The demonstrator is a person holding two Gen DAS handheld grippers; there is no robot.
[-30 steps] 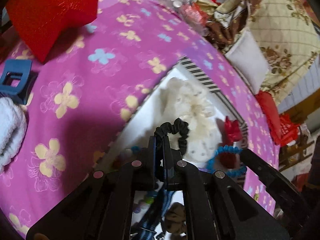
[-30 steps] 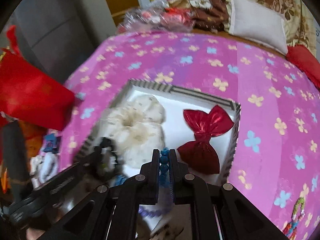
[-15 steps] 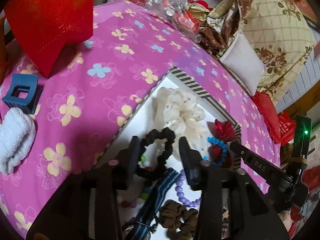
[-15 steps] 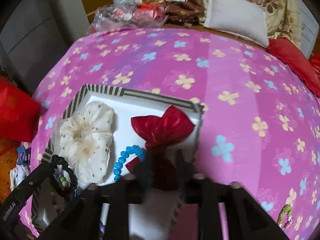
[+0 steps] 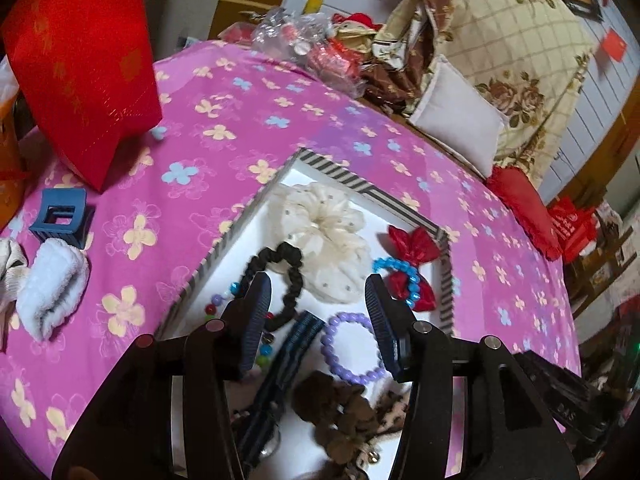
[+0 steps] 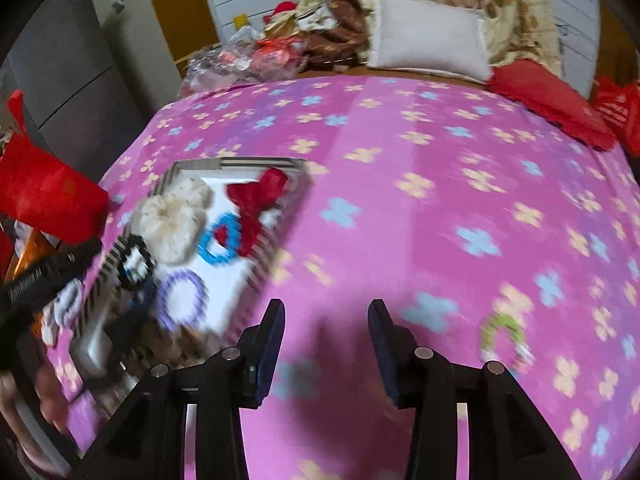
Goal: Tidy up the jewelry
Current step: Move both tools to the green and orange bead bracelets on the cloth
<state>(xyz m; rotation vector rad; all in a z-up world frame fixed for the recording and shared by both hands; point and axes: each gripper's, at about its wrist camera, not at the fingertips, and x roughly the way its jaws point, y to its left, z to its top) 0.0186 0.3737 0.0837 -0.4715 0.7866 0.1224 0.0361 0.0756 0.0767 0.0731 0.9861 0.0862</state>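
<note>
A: Biggest thing first. What's under my grippers?

B: The pink flowered bedspread (image 5: 248,120), filling both views. On it the striped-rim tray (image 5: 344,176), white inside, sits mid-scene in my left wrist view and far left in my right wrist view (image 6: 240,165), which is motion-blurred.

A: Around the tray?

B: Red box (image 5: 80,60) far left, white pillow (image 5: 460,128) far right at the bed edge. Near left on the spread: a white fluffy band (image 5: 52,288) and just beyond it a blue claw clip (image 5: 60,216).

A: In the tray?

B: Cream scrunchie (image 5: 320,240) at the far end. Black scrunchie (image 5: 280,280) touching its near-left side. Red bow (image 5: 412,256) at the far right corner, with the blue bead bracelet (image 5: 398,276) lying over it. Nearer: purple bead bracelet (image 5: 352,348), a striped blue band (image 5: 296,340), a brown scrunchie (image 5: 340,412), small loose coloured beads at the left wall.

A: My left gripper (image 5: 318,312)?

B: Jaws opening, partly spread, nothing pinched; it hangs over the tray with the black scrunchie lying below the left finger.

A: My right gripper (image 6: 326,340)?

B: Partly spread, empty, over bare spread right of the tray. A green beaded bracelet (image 6: 502,332) lies on the spread near right, apart from it.
</note>
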